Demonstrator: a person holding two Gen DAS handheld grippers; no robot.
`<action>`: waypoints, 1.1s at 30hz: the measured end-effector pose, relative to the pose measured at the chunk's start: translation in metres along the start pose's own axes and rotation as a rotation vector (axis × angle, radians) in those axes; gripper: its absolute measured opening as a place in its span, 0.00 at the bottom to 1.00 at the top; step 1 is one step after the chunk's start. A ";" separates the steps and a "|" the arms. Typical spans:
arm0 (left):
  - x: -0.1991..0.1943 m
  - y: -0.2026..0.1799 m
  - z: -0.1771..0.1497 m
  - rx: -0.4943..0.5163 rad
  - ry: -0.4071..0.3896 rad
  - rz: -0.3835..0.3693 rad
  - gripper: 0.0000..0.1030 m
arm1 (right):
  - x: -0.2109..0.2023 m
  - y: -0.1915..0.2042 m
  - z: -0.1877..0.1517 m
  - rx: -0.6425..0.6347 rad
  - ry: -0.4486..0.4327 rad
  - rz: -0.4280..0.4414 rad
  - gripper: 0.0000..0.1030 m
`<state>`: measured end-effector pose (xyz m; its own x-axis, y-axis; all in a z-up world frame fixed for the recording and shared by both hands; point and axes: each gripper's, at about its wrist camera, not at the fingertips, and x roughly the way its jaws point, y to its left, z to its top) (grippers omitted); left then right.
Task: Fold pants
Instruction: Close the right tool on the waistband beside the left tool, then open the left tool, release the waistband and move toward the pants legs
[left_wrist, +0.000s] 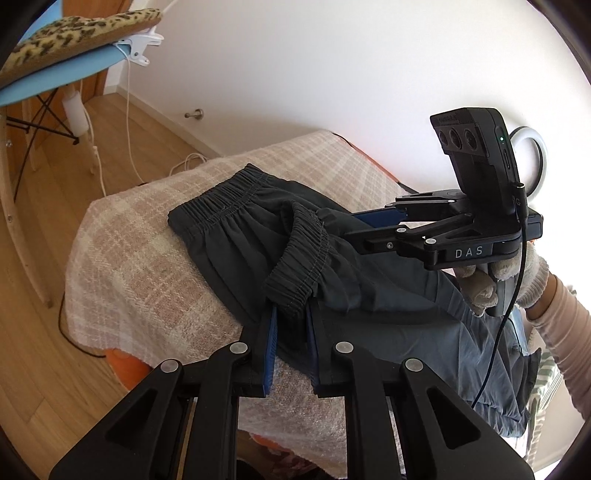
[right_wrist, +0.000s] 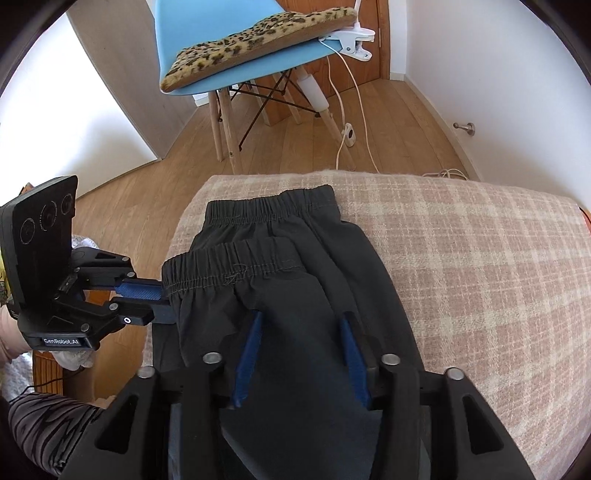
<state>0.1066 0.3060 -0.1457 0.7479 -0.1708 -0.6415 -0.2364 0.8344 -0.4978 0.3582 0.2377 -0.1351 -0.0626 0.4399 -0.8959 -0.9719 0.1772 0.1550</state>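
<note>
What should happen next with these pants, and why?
Probably carry the held band forward onto the far waistband and lay it flat: the left gripper pinches it short of that edge, so the pants don't line up yet.

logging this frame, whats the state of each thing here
pants: dark, lying on the blanket, one waistband layer lifted over the other
left gripper: shut on the lifted waistband
right gripper: fingers apart, fabric between them, grip unclear
plaid blanket: spread flat under the pants
blue chair: upright, leopard cushion on its seat
white clip: clamped on the chair's edge
</note>
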 end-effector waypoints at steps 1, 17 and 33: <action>0.000 0.000 0.000 0.004 -0.002 0.003 0.12 | -0.001 0.002 -0.001 -0.001 -0.001 -0.002 0.24; -0.005 0.020 0.035 0.025 -0.055 0.086 0.10 | -0.023 0.008 0.038 0.028 -0.174 -0.101 0.00; 0.010 0.031 0.039 0.029 -0.007 0.124 0.10 | 0.016 -0.004 0.049 0.090 -0.130 -0.129 0.00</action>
<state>0.1310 0.3510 -0.1446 0.7184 -0.0617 -0.6929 -0.3095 0.8637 -0.3977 0.3719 0.2874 -0.1297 0.0968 0.5176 -0.8502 -0.9455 0.3147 0.0839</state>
